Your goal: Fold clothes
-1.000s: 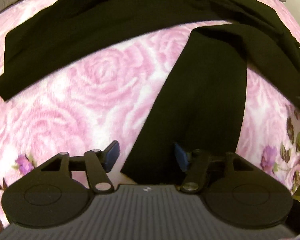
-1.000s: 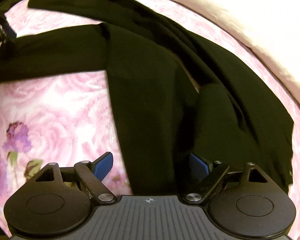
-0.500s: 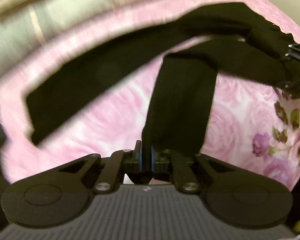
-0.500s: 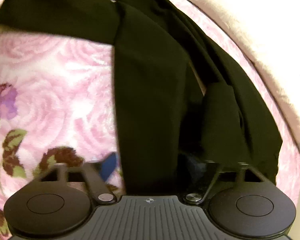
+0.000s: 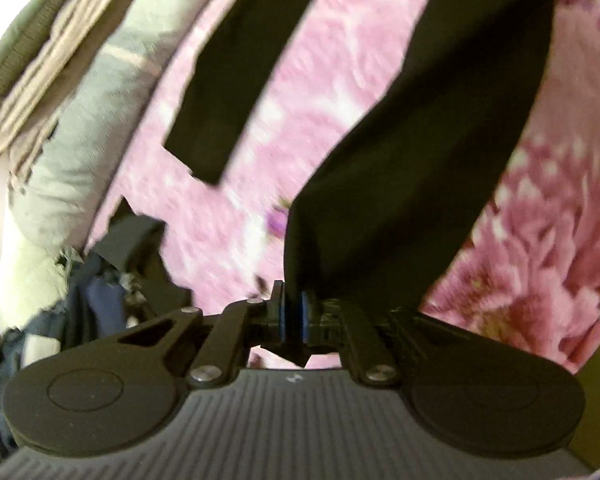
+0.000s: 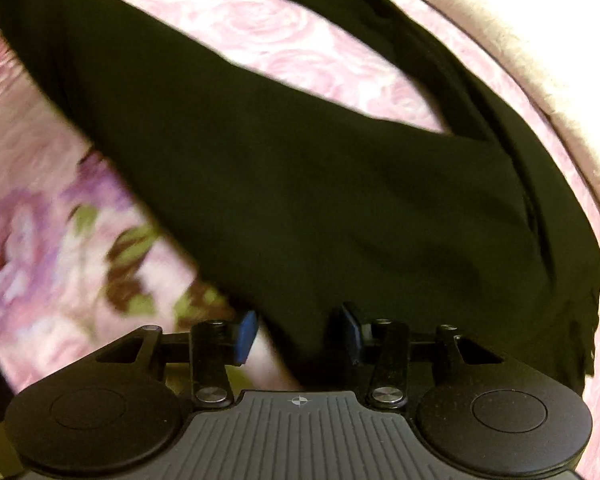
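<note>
Risk: left gripper [image 5: 292,316] is clamped thin on black trousers [image 5: 400,184] hem; right gripper [image 6: 298,334] pads apart, ungripped fabric between them, so one-sided pull could skew the fold.

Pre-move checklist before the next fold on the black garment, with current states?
1. Left gripper shut on the black garment: ok, blue pads pinch the hem.
2. Right gripper grasp on the garment: not ok, jaws apart with cloth between them.
3. Other leg flat on the pink floral blanket: ok.
4. Held leg free of twists: cannot tell, motion blur.
5. Clutter pile at the blanket's edge clear of the path: cannot tell.
</note>
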